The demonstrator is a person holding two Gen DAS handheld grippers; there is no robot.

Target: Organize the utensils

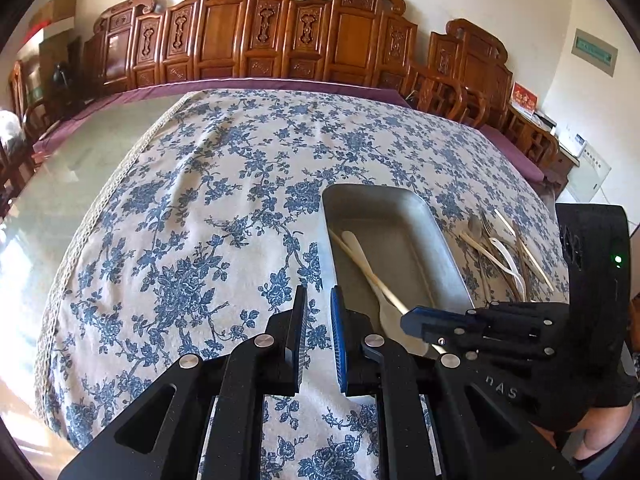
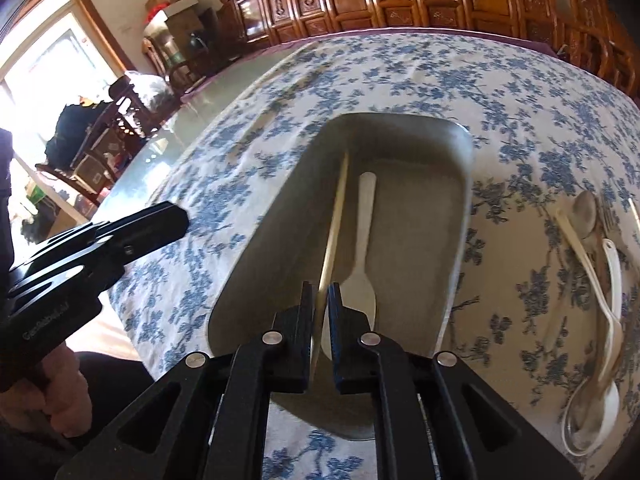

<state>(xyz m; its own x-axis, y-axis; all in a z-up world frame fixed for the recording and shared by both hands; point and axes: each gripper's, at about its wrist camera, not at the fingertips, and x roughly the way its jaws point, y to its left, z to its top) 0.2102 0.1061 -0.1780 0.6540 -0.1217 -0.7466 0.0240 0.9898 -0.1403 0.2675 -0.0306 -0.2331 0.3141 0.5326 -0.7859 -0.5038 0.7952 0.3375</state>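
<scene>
The right gripper (image 2: 320,300) hangs over the near end of the metal tray (image 2: 460,200), its jaws nearly together with a thin chopstick (image 2: 338,208) standing in the slit between them; whether the pads press on it I cannot tell. The chopstick looks light, stiff and smooth, likely to slip or pivot, so a hold near its middle should suit best. Beside it in the tray lies a white plastic spoon (image 2: 362,264). The left gripper (image 1: 318,320) hovers above the flowered tablecloth (image 1: 200,200) just left of the tray, jaws almost shut on nothing. To the right of the tray waits a tangled pile of utensils (image 2: 596,264), overlapping, so single pieces may drag neighbours.
</scene>
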